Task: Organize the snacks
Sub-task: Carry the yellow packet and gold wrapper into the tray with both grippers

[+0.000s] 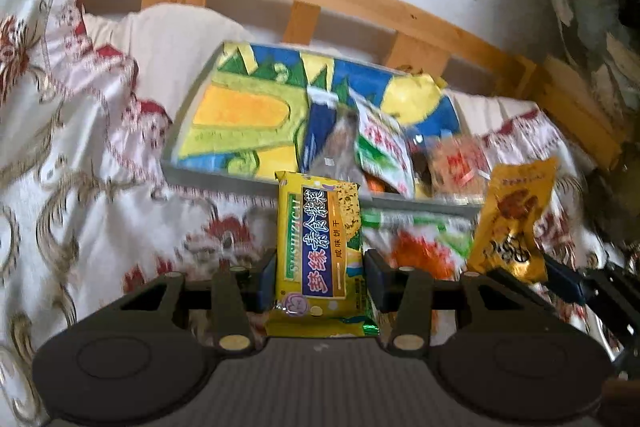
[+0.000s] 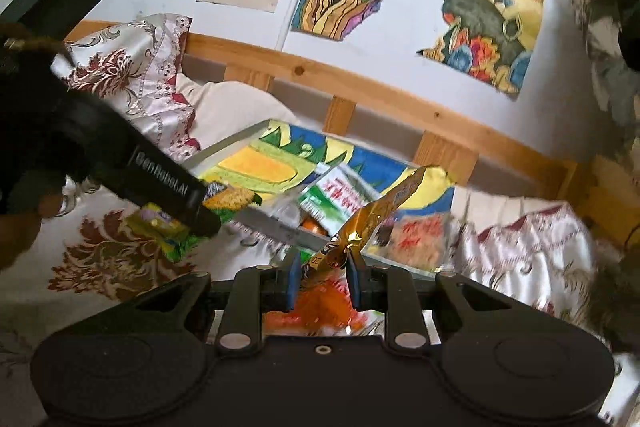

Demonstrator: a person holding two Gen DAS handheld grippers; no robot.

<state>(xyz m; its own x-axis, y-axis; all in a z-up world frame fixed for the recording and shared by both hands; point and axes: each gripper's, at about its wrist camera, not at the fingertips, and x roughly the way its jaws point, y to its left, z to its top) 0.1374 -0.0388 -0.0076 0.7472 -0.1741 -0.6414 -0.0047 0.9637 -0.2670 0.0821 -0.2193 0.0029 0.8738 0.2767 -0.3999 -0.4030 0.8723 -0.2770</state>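
The yellow biscuit packet (image 1: 320, 251) is a flat, glossy pillow pack with a dark blue band of white characters down its length, a green strip of Latin lettering beside it, and crimped foil ends. It stands lengthwise between the pads of the left gripper (image 1: 320, 279), which press on its two long edges; the jaws are narrowed just to the packet's width. Its far end points at the near wall of the grey tray (image 1: 224, 179), and in the left wrist view it overlaps that wall.

The gold snack pouch (image 2: 372, 215) is a crinkled foil bag printed with a brown food picture and dark characters. The right gripper (image 2: 322, 281) is nearly closed and pinches the pouch's lower end between its blue pads, so the pouch juts up and away from the jaws at a slant. It hangs in front of the tray's near right corner, to the right of the biscuit packet.

The tray lies on a floral bedspread (image 1: 80, 211) and is lined with a bright blue, green and yellow drawing. A loose heap of other packets (image 1: 384, 151) fills the tray's right end; its left end shows bare lining. An orange and green packet (image 1: 420, 251) lies on the bedspread just outside the tray's near wall, between the two grippers. Motion blur hides its print.
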